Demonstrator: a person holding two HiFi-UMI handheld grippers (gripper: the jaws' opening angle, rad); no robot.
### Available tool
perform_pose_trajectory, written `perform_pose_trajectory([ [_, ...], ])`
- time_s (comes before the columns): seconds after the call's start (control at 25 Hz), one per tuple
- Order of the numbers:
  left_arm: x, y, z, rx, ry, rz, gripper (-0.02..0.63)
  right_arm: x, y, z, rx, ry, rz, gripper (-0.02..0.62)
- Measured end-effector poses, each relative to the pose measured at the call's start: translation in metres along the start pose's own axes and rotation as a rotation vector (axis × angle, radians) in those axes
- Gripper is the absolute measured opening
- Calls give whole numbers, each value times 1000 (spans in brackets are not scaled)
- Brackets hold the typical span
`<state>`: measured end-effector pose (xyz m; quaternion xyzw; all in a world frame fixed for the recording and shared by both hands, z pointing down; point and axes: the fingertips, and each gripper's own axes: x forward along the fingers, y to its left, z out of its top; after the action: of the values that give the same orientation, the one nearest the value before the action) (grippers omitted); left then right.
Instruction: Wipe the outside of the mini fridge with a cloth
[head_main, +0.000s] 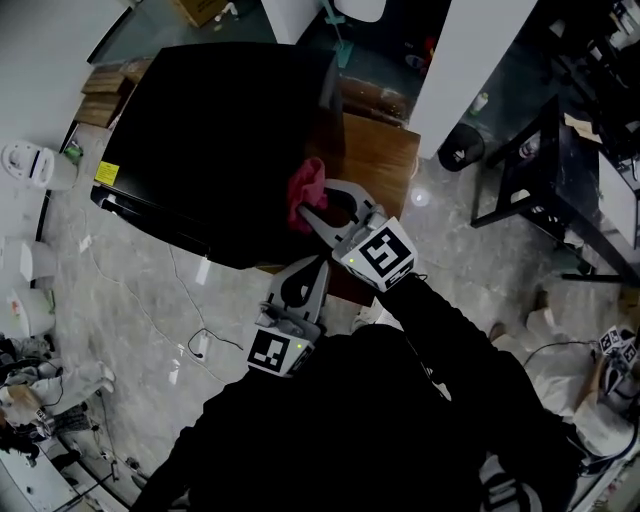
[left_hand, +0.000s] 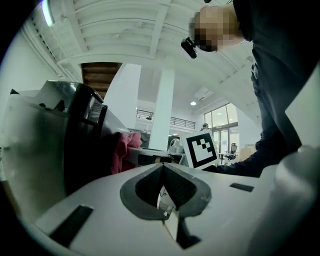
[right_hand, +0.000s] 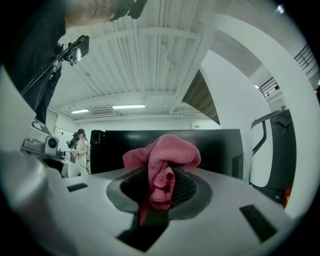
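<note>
The black mini fridge (head_main: 220, 140) stands on a wooden table (head_main: 385, 150). My right gripper (head_main: 308, 213) is shut on a bunched pink cloth (head_main: 306, 190), which rests against the fridge's right near edge. In the right gripper view the cloth (right_hand: 162, 155) bulges out of the shut jaws of the right gripper (right_hand: 161, 177), with the fridge's dark side (right_hand: 215, 145) just behind. My left gripper (head_main: 320, 264) hangs lower, near the table's front, shut and holding nothing. The left gripper view shows the left gripper (left_hand: 163, 169) with its pads pressed together, and the fridge (left_hand: 80, 145) and the cloth (left_hand: 124, 149) at left.
A black metal desk frame (head_main: 540, 180) stands to the right. White appliances (head_main: 30, 165) and cables (head_main: 200, 345) lie on the marble floor at left. Cardboard pieces (head_main: 105, 95) sit behind the fridge. A person (right_hand: 81, 147) stands far off in the right gripper view.
</note>
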<state>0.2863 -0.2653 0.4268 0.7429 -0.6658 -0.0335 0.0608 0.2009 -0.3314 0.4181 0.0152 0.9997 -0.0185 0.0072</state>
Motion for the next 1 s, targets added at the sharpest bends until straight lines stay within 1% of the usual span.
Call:
perform_pose_trajectory([
  [0.2, 22, 3, -7, -2, -15, 73, 6, 0, -22, -2, -1, -5, 29, 104],
  [0.44, 36, 15, -14, 5, -5, 150, 5, 9, -60, -6, -2, -9, 27, 104],
  [0.64, 44, 14, -18, 20, 4, 173, 6, 15, -105, -10, -22, 6, -31, 104],
  [0.84, 48, 11, -17, 26, 8, 189, 6, 20, -147, -14, 29, 15, -85, 103],
  [1.0, 51, 5, -18, 35, 20, 183, 6, 24, -174, -18, 31, 35, -133, 103],
])
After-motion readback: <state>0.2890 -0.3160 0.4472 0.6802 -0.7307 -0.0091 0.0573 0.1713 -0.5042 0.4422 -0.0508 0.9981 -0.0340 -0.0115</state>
